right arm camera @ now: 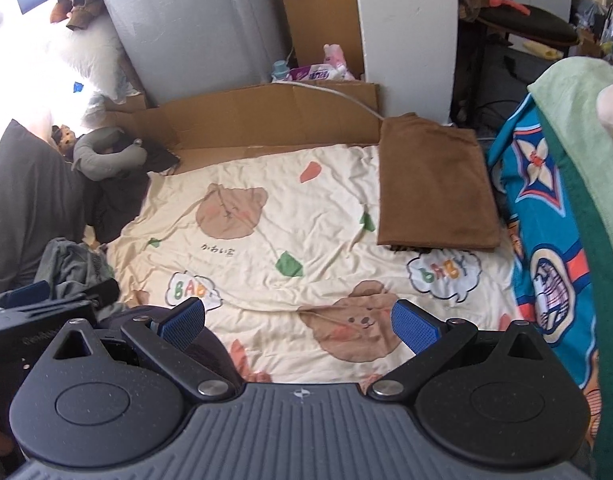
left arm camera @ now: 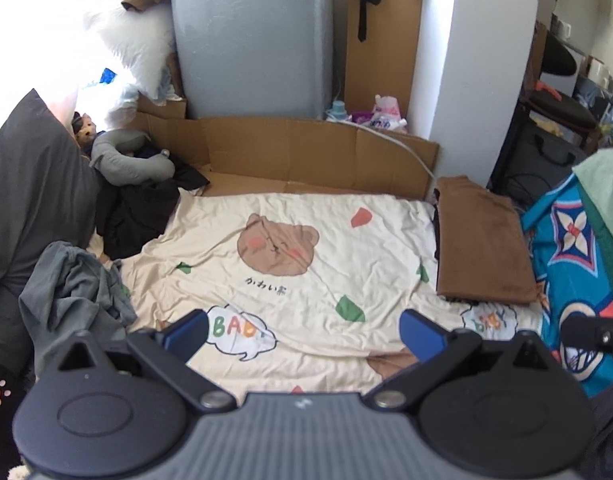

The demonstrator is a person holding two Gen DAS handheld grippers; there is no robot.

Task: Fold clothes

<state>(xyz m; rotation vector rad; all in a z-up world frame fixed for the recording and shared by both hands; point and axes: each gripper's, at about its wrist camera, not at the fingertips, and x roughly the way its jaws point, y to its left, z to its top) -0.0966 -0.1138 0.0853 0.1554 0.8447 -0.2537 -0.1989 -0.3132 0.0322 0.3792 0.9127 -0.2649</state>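
While both tools hover above the near edge of the bed, the left gripper (left arm camera: 304, 334) and the right gripper (right arm camera: 298, 322) have their blue pads spread wide and hold nothing. Beneath them lies the cream cartoon-bear sheet (left arm camera: 306, 240), wrinkled but bare across its middle, which serves as the folding surface. At near left, beside the left gripper, a grey-green garment (left arm camera: 72, 280) sits crumpled in a heap, unfolded. Farther left, a black garment (left arm camera: 138, 212) lies bunched against a dark grey pillow (left arm camera: 30, 184), with a grey neck pillow (left arm camera: 126, 156) just beyond it. At right, toward the far corner of the sheet, a brown garment (right arm camera: 436, 184) lies flat as a neat rectangle on top of something dark whose edge peeks out beneath; it appears already folded. A blue patterned blanket (right arm camera: 546, 220) borders the right side. Flattened cardboard (left arm camera: 306, 148) lines the far edge. By this judgement, at least one piece is finished and two remain.
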